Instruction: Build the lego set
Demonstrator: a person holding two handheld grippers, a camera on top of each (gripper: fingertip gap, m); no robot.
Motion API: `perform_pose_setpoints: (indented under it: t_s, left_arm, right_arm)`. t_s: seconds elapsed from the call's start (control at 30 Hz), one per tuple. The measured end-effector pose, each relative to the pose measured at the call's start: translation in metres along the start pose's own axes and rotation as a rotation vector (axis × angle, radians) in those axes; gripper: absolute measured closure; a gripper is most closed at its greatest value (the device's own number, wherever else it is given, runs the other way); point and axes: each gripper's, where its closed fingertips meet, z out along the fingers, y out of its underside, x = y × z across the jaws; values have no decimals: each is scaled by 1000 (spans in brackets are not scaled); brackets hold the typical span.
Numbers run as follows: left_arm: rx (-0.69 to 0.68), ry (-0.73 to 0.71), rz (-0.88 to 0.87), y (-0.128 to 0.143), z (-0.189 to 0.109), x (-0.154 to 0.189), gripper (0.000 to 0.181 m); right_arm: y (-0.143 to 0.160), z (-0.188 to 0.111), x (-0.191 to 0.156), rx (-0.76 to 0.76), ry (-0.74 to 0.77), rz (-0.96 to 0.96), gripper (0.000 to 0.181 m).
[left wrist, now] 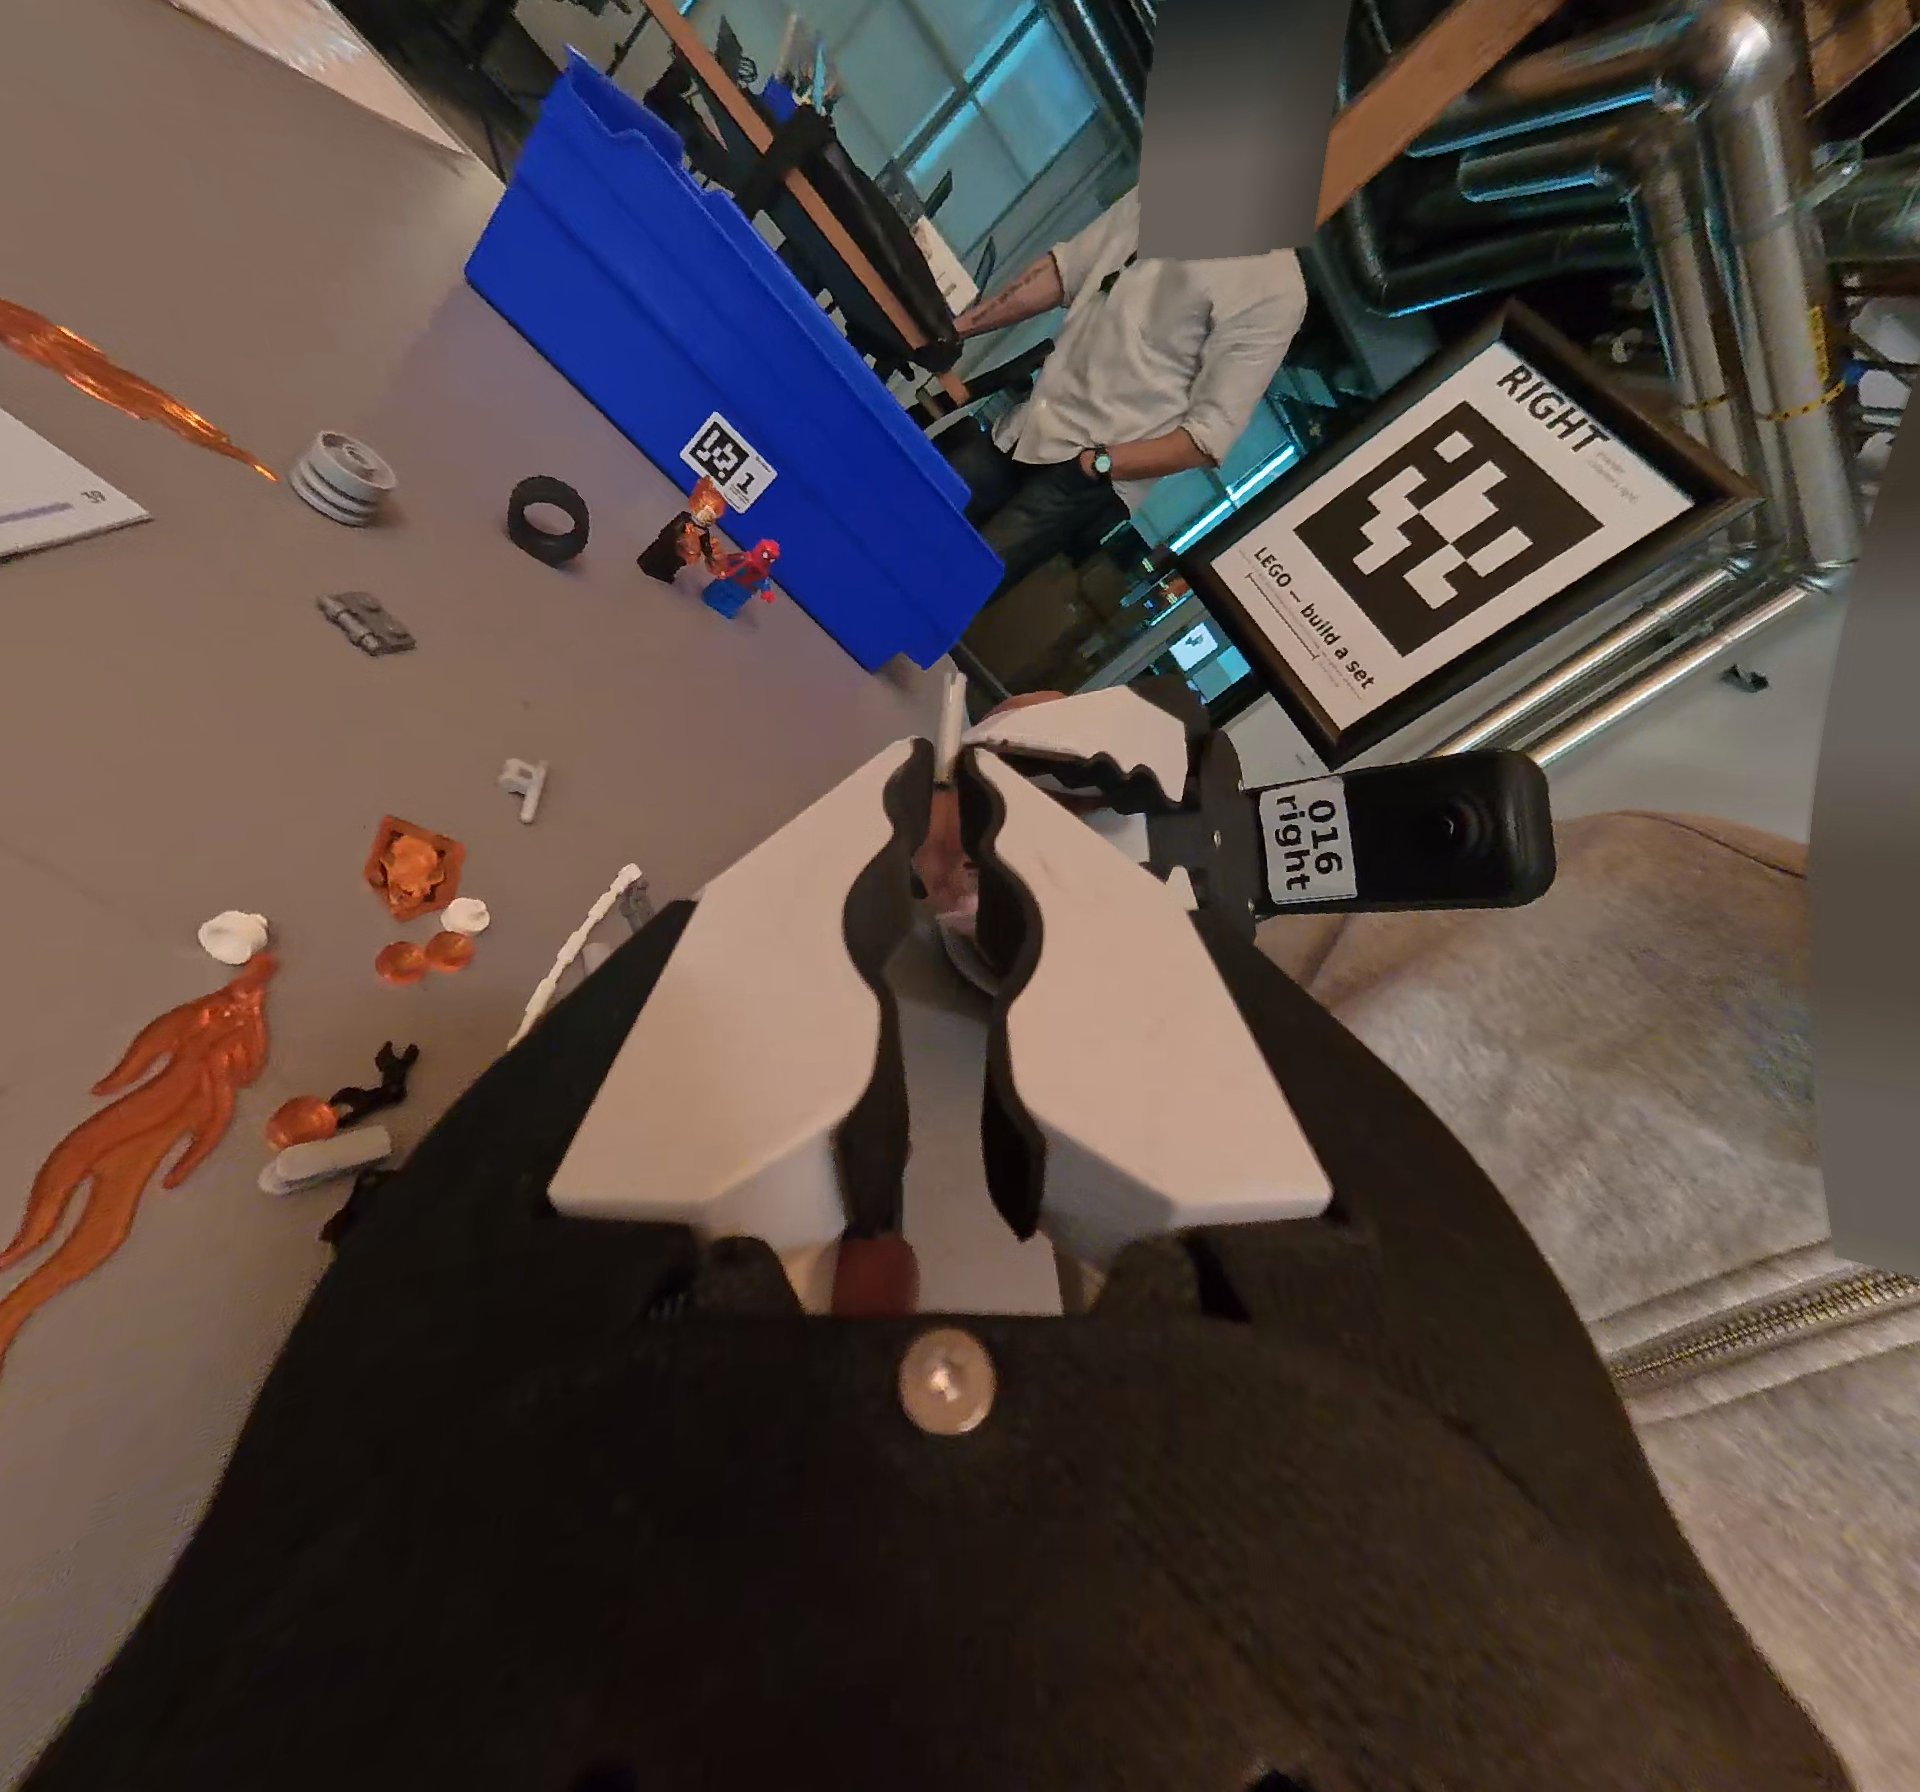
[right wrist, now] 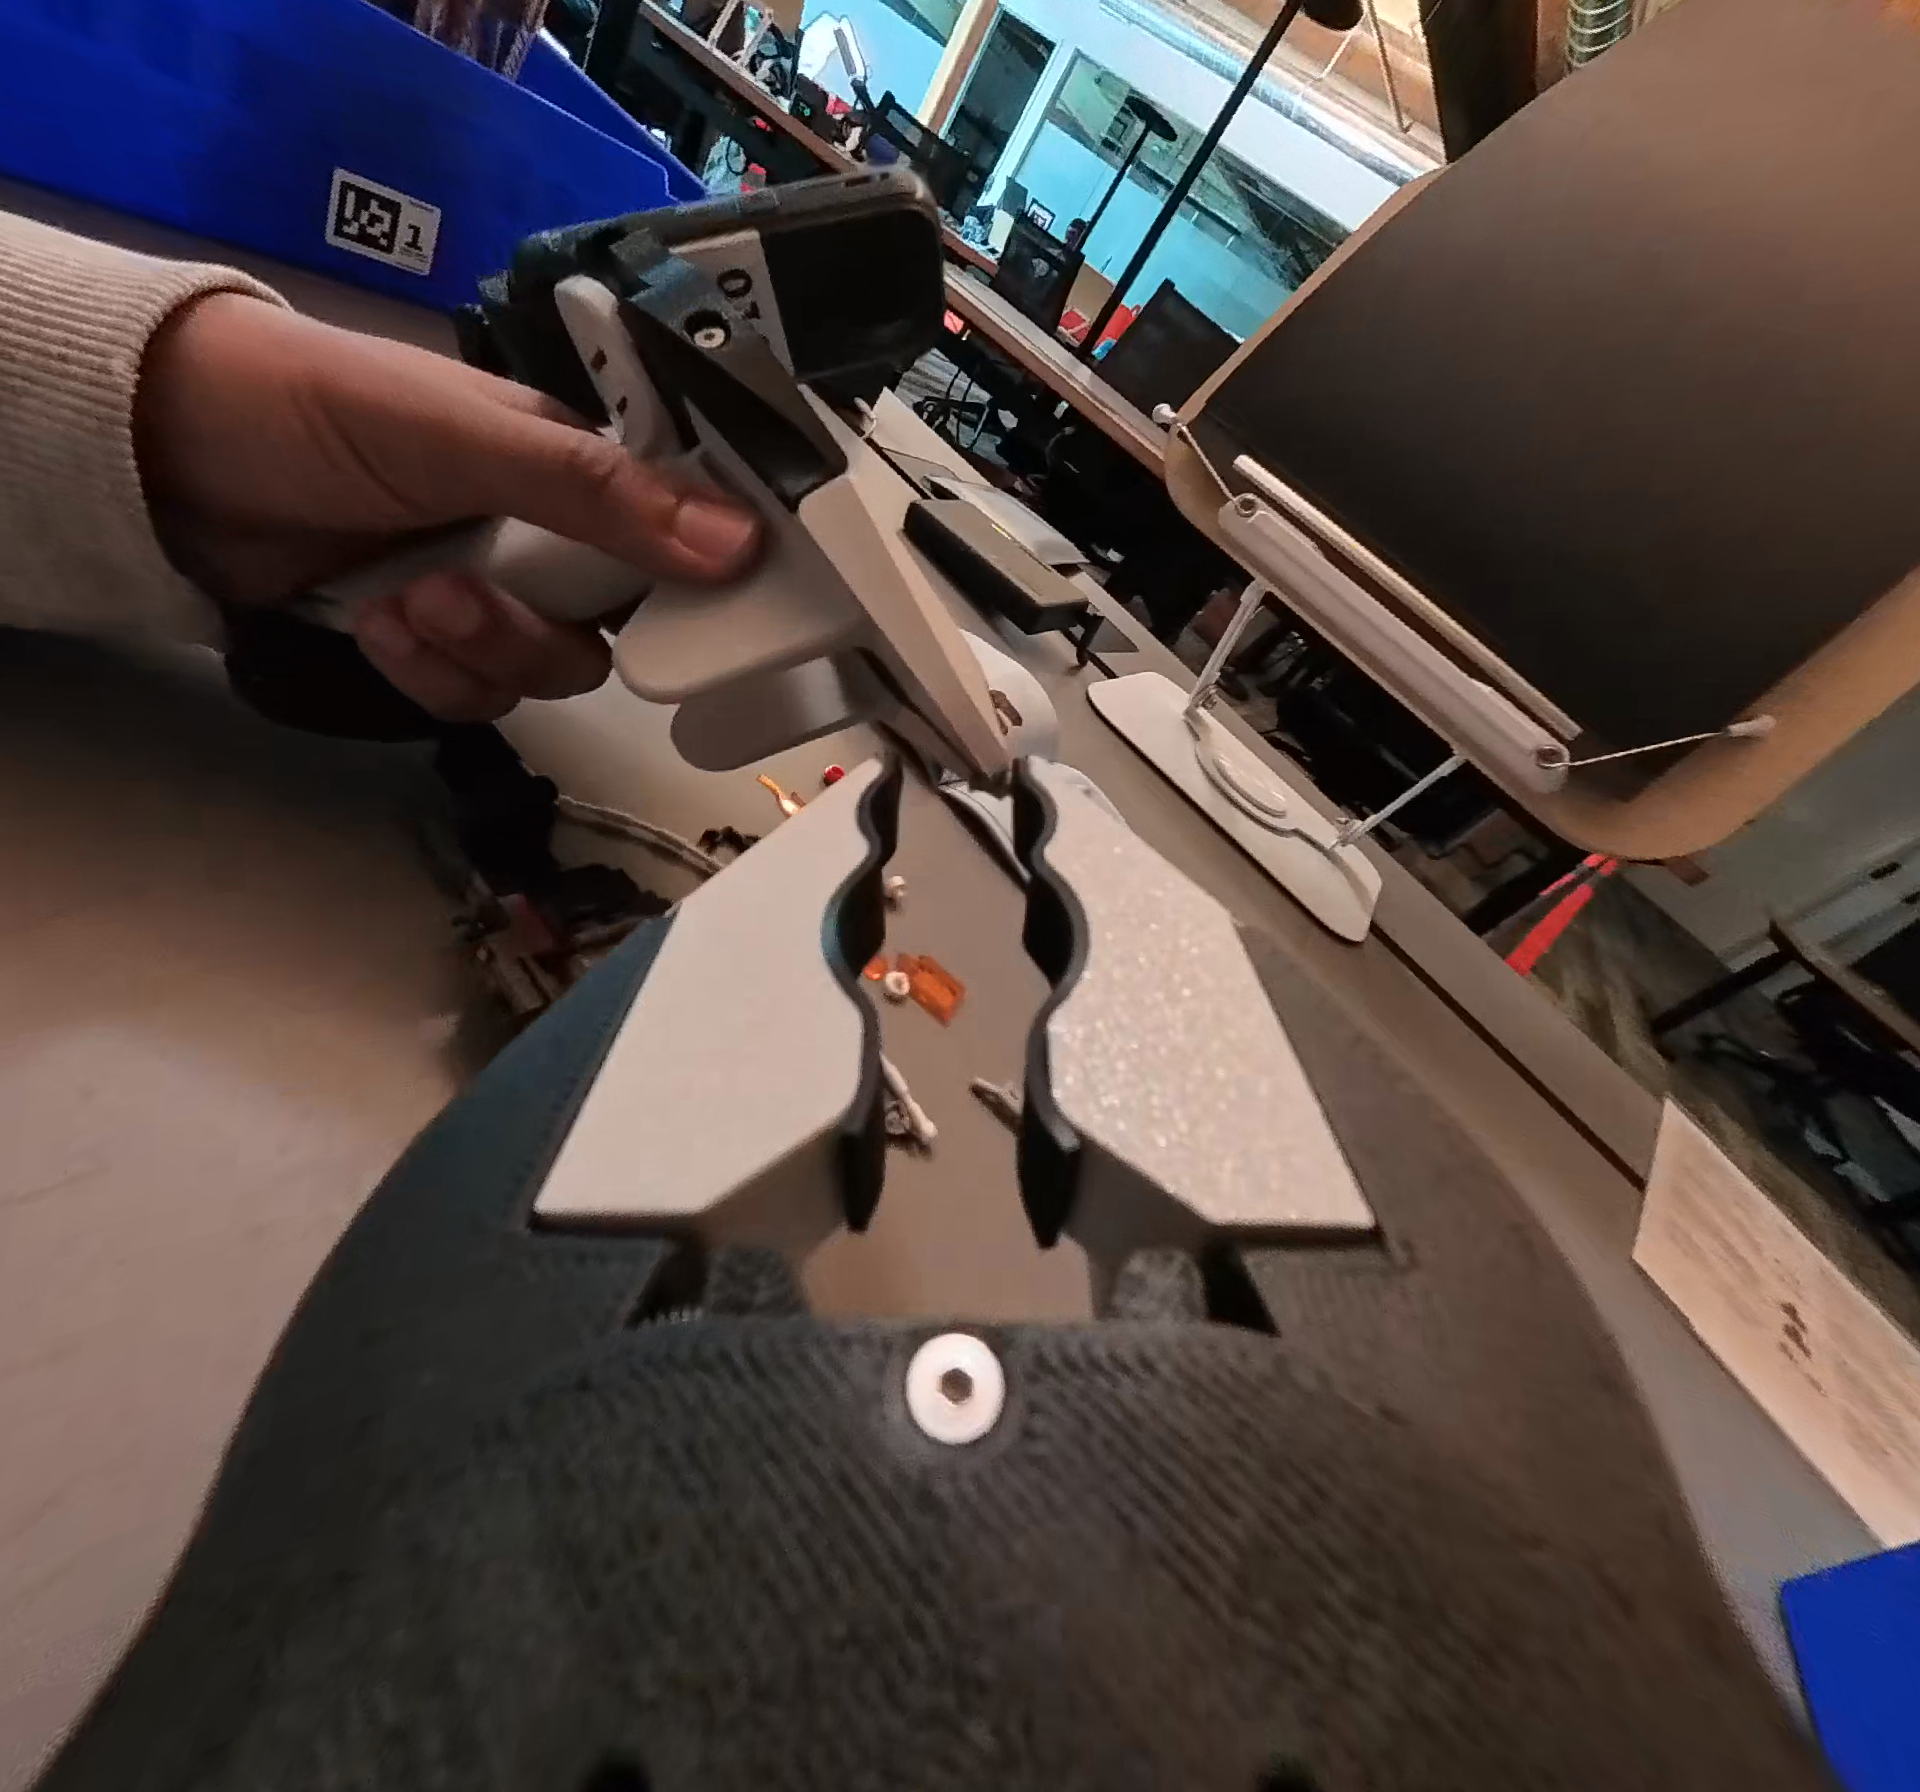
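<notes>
Meanwhile, left gripper (left wrist: 943, 755) pinches a white piece (left wrist: 950, 719); right gripper (right wrist: 956, 786) gapes beside it, loose parts (left wrist: 416, 911) and blue bin (left wrist: 727, 340) on the table (left wrist: 208, 236).

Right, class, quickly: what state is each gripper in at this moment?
Left gripper: shut on a small white piece at its fingertips.
Right gripper: open, fingers apart, nothing held.

Blue bin (left wrist: 727, 371) on grey table (left wrist: 208, 215), framed marker sign (left wrist: 1455, 537), bystander (left wrist: 1143, 360) behind.
</notes>
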Motion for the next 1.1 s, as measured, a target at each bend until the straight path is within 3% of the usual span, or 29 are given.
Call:
perform_pose_setpoints:
  t_s: [0.33, 0.77, 1.1]
  left_arm:
    - [24, 45, -28, -3, -2, 4, 179]
    - [-63, 79, -54, 8, -2, 9, 178]
    - [63, 140, -101, -13, -20, 10, 179]
  right_arm:
    - [6, 1, 5, -33, 32, -5, 160]
    - [5, 3, 1, -28, 23, -20, 166]
    - [6, 2, 1, -27, 14, 3, 164]
